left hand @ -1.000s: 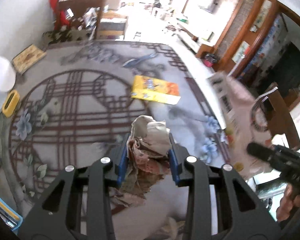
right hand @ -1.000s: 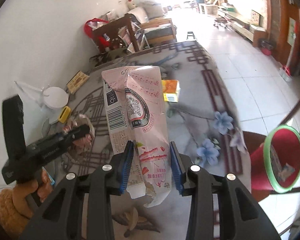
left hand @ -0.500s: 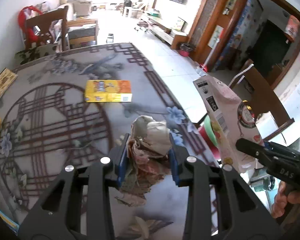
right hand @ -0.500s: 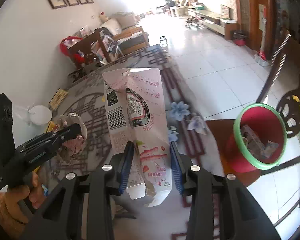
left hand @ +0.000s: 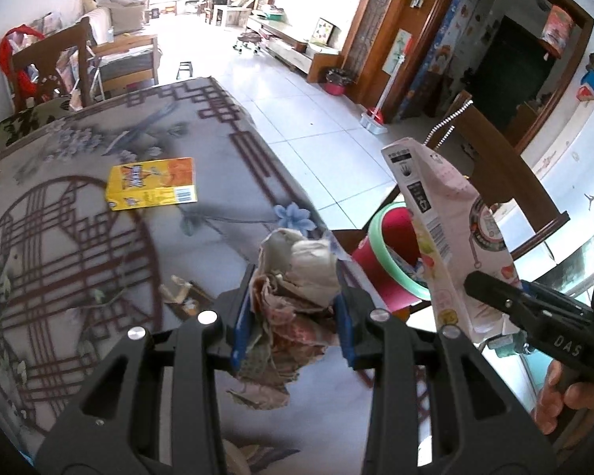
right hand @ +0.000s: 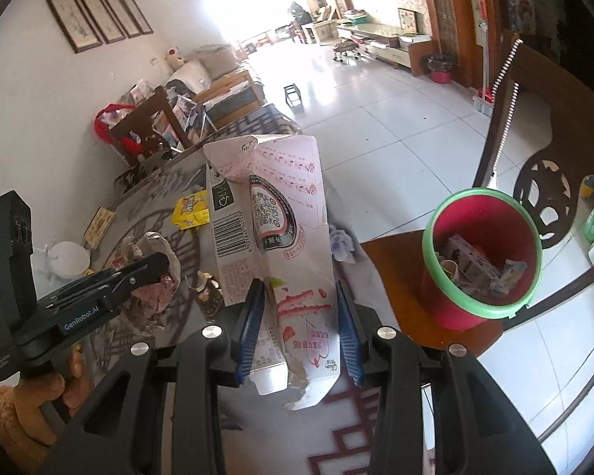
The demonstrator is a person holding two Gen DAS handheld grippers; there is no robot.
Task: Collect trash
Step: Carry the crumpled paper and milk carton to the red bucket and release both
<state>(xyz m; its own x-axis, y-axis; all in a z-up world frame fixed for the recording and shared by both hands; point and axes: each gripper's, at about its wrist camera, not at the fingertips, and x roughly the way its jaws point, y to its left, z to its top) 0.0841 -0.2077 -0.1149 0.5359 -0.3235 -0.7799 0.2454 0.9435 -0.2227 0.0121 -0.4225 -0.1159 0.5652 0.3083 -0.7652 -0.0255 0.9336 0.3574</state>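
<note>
Right wrist view showed the right gripper [right hand: 299, 318] clamped on a pink carton [right hand: 273, 233], the left gripper [left hand: 293, 316] clamped on crumpled paper [left hand: 297, 273]. Both loads hung above the table [left hand: 79, 237], near the red bin [right hand: 481, 257]. Step: transport. Next: position each load over the bin, then release.

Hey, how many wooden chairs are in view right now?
2. One chair beside the table holds the red bin on its seat. Another chair stands at the table's far end. More may be hidden.
</note>
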